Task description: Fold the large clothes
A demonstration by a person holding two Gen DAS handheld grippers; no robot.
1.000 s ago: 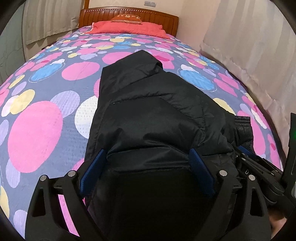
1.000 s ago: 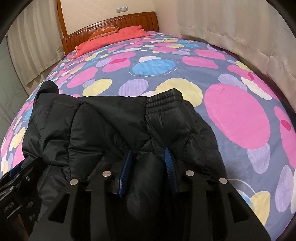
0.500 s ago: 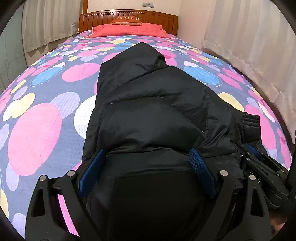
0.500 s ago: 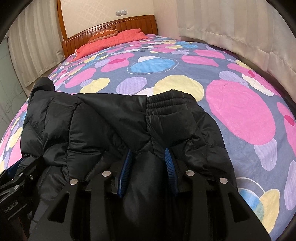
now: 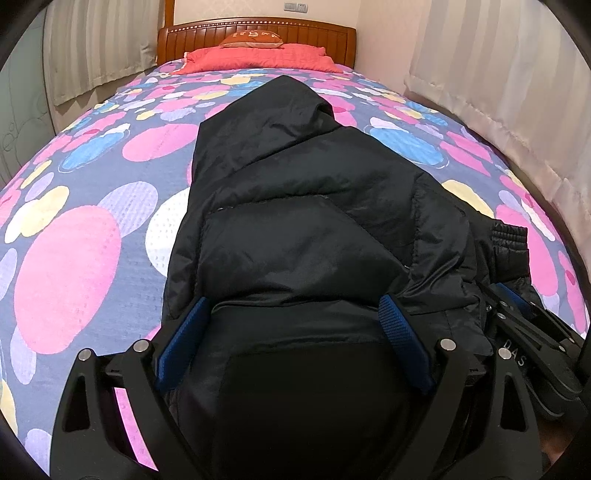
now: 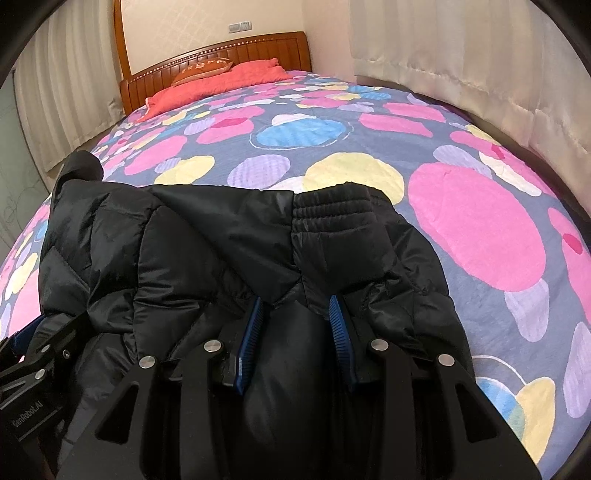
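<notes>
bed [image 5: 85, 236] fills both views, spotted cover in pink, blue, yellow, lilac on grey; wooden headboard [image 5: 258, 31] at far end, curtains [image 5: 509, 85] along the sides

black padded jacket [image 5: 306, 221] lies bunched on the near part of the bed, hood end [image 5: 280, 107] pointing toward the headboard; in right view the jacket [image 6: 207, 251] spreads to the left, elastic cuff [image 6: 332, 206] sits on top just ahead of the fingers

red pillow [image 5: 255, 61] against the headboard, small orange cushion [image 5: 253, 37] on top of it

left gripper [image 5: 295, 328]: blue-padded fingers [image 5: 184, 343] spread wide, a thick roll of jacket fills the gap and touches both pads, looks held between them but grip force not readable

right gripper [image 6: 295, 325]: fingers [image 6: 340, 332] closer together, pinching a fold of jacket just below the cuff, fabric bulges up between the pads

each gripper shows at the edge of the other view: right one at lower right of the left view [image 5: 524, 332], left one at lower left of the right view [image 6: 37, 362]; they sit near each other, both at the near edge of the jacket
</notes>
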